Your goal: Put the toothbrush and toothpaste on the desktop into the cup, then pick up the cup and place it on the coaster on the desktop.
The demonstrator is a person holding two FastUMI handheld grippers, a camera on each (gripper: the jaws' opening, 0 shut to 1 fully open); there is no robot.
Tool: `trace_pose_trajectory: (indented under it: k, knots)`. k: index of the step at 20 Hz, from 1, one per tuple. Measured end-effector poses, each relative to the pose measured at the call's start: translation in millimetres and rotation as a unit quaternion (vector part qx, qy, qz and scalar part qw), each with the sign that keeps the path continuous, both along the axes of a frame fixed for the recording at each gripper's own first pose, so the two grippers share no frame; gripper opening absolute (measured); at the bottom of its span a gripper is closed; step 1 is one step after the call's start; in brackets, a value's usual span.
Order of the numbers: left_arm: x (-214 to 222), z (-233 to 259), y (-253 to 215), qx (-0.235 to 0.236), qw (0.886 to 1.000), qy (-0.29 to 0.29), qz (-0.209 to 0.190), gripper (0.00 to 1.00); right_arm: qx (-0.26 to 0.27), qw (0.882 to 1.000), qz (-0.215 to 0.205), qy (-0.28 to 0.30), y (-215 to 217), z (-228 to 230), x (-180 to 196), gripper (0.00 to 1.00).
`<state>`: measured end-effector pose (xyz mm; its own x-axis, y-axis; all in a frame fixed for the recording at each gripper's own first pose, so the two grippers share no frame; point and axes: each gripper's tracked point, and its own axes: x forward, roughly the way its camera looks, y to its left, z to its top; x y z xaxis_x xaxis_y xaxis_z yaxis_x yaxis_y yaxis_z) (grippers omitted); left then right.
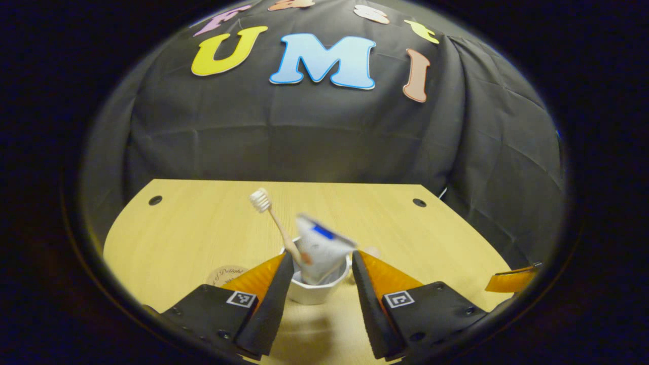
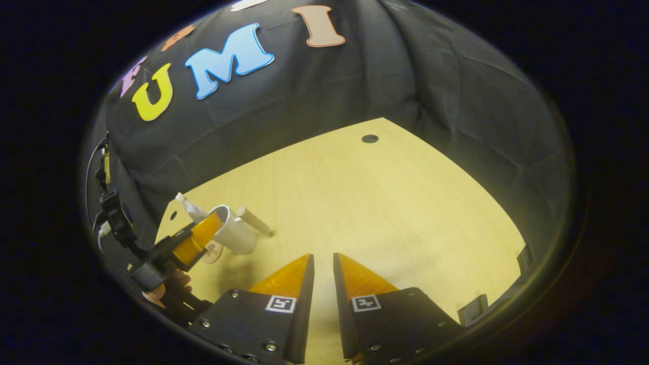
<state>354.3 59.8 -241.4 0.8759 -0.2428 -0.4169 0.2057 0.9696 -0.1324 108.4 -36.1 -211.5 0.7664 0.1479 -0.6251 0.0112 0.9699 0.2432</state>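
Left gripper view had the left claw (image 1: 321, 286) spread wide on either side of the white cup (image 1: 318, 290), its fingers close to the cup's walls but whether they pressed could not be told. The toothbrush (image 1: 274, 219) and toothpaste (image 1: 320, 249) stood inside the cup on the bench (image 1: 213, 223), with the coaster (image 1: 224, 276) just beside. The right claw (image 2: 323, 268) hovered over bare wood, its fingers nearly together, holding nothing

Toothbrush (image 1: 274, 219) and toothpaste (image 1: 320, 248) stand in cup (image 1: 319, 290) on desktop (image 1: 213, 228); coaster (image 1: 223, 276) lies left of cup.
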Motion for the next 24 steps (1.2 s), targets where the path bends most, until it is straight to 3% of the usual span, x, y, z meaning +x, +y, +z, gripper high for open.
trace_pose_trajectory:
  k: [1,3,4,6,8,11,14,15,17,24]
  knots:
    - [-3,3,1,0.002,1.000,-0.004,0.002,0.79,0.002,1.000,0.011,-0.003,5,0,0,0.26]
    - [-13,6,7,0.005,1.000,-0.002,0.002,0.90,-0.007,0.999,0.031,-0.005,11,5,3,0.47]
    - [-18,5,9,0.004,1.000,0.002,0.004,0.93,-0.012,0.999,0.044,-0.005,13,7,5,0.50]
    - [-28,2,17,-0.002,1.000,0.011,0.009,0.98,-0.015,0.998,0.069,-0.006,22,11,12,0.50]
    - [-39,2,26,-0.004,1.000,0.018,0.016,0.94,-0.017,0.996,0.092,-0.004,29,14,18,0.50]
    - [-53,1,45,0.001,0.999,0.023,0.027,0.98,-0.023,0.992,0.123,0.008,38,12,32,0.50]
    - [-65,0,63,0.001,0.999,0.035,0.033,0.95,-0.035,0.986,0.159,0.021,48,9,45,0.54]
    - [-70,-2,68,0.003,0.999,0.039,0.036,0.95,-0.049,0.983,0.174,0.024,53,7,50,0.60]
    - [-77,-4,81,0.007,0.998,0.044,0.045,0.95,-0.075,0.974,0.214,0.027,61,6,59,0.56]
    - [-90,-8,111,0.016,0.995,0.060,0.077,0.96,-0.169,0.924,0.339,0.040,94,-3,85,0.78]
